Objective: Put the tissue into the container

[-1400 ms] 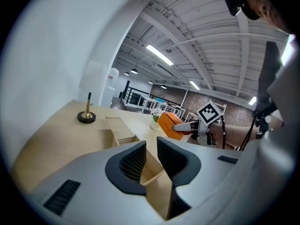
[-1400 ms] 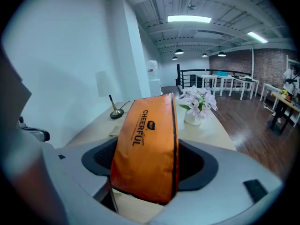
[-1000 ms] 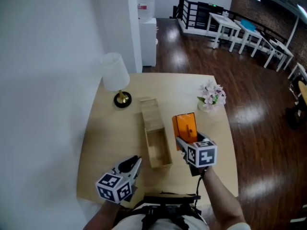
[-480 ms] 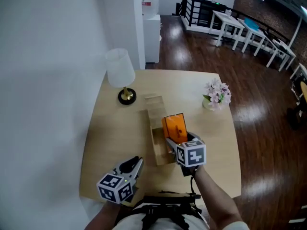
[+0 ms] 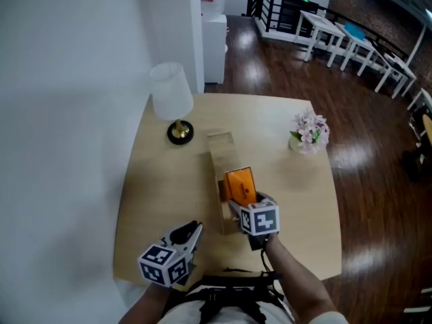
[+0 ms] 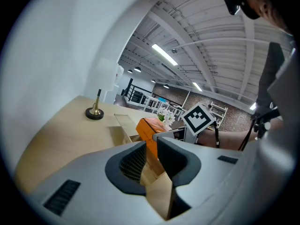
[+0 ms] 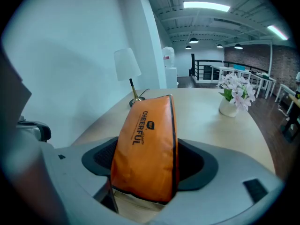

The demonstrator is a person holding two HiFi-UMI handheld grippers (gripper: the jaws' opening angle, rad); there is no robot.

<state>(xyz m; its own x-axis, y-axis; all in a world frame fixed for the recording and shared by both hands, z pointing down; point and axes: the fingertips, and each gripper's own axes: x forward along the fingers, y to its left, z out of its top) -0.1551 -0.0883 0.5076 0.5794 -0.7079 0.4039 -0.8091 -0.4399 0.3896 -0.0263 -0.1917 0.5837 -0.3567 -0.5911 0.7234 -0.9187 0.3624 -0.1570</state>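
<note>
Table (image 5: pixel 283 174): right gripper (image 5: pixel 237 204) carried tissue pack (image 5: pixel 239 183) leftward, over container (image 5: pixel 219 147).

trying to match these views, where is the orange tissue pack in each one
Head view: orange tissue pack at centre, over the wooden container.
Left gripper view: pack at centre, beyond the jaws.
Right gripper view: pack in centre foreground, between the jaws.
Shared landmark: lamp, left of it.

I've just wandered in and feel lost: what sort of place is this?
Probably an open workspace or studio, not a home: rows of white tables stand on a dark wood floor, a water dispenser stands nearby, and strip lights hang overhead.
</note>
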